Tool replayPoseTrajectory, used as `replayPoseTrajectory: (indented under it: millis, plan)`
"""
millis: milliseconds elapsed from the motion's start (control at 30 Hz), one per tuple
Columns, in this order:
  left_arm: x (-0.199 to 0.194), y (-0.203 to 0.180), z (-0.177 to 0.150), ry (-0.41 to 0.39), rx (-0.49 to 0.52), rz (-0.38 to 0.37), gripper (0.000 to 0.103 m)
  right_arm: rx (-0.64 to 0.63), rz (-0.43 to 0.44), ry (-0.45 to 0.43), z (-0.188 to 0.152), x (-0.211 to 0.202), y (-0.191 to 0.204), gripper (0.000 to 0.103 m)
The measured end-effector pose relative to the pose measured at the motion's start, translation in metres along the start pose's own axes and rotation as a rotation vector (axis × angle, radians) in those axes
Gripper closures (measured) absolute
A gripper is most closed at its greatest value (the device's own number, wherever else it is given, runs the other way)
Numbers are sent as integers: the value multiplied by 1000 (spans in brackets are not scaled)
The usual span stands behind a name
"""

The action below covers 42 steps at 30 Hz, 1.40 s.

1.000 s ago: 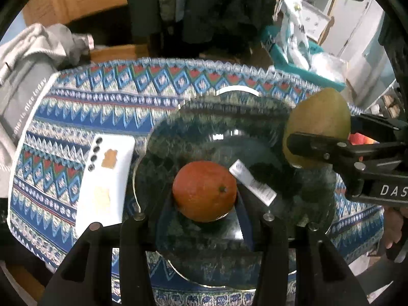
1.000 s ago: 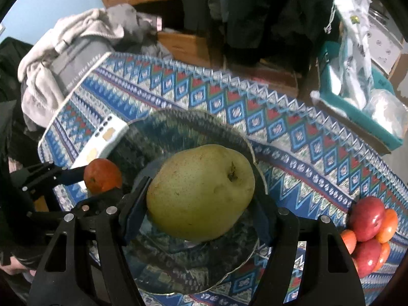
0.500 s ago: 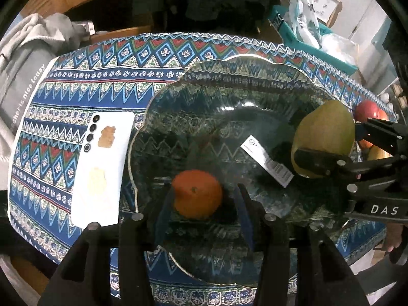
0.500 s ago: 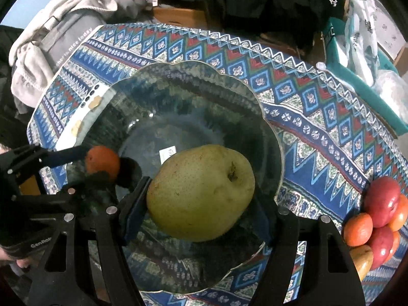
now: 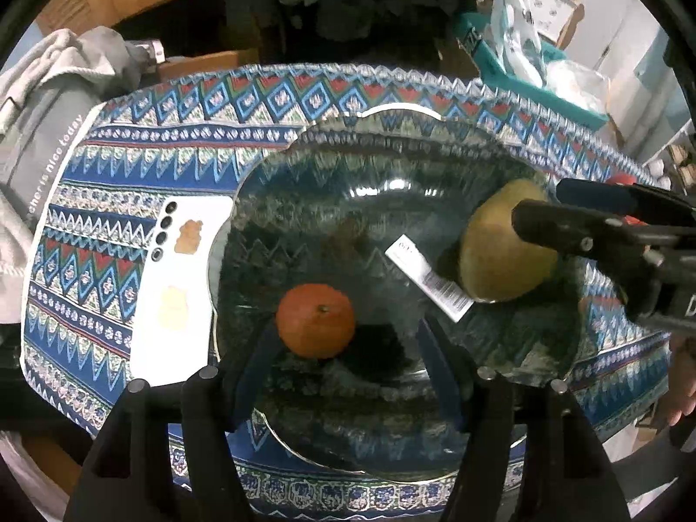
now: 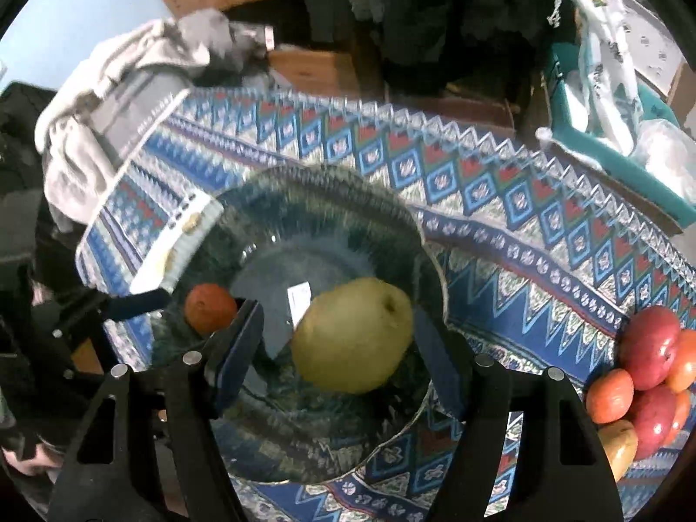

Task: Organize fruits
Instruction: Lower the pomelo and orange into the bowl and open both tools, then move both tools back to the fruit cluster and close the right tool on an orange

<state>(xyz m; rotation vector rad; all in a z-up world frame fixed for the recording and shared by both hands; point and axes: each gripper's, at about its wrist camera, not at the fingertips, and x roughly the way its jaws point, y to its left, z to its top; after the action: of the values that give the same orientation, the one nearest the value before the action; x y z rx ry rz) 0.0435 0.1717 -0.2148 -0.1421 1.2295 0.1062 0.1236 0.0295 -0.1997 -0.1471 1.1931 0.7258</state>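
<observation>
- Tablecloth (image 5: pixel 182 161): patterned blue, covers the table; grey garment (image 5: pixel 39 100) lies off its left edge.
- Glass bowl (image 5: pixel 435 139) sits mid-cloth, white phone (image 5: pixel 178 287) touching its left rim.
- Your right gripper (image 6: pixel 337 348): pads stand off both sides of the pear (image 6: pixel 352 335); nothing clamped. Pear rests in the bowl, right of the barcode sticker (image 5: pixel 428 278).
- Your left gripper (image 5: pixel 343 361): jaws are opening. The orange (image 5: pixel 315 319) lies between them on the bowl floor, near the left finger; no visible squeeze.
- Remaining fruit pile (image 6: pixel 648 369) sits on the cloth, well right of the bowl: red apples and oranges.
</observation>
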Motion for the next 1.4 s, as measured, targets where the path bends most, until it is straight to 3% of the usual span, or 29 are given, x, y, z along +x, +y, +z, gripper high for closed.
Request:
replayPoseTrajectory:
  millis: [367, 800, 1167, 1400]
  plan:
    - [-49, -21, 10, -121, 26, -42, 30, -5, -41, -133, 10, -55, -4, 30]
    - [-91, -53, 16, -233, 76, -48, 29, -19, -126, -236, -5, -120, -13, 29]
    - [-116, -88, 19, -281, 125, -101, 22, 39, -183, -282, -27, -169, -47, 25]
    - [-115, -114, 23, -270, 164, -127, 22, 67, -241, -292, -44, -192, -75, 24]
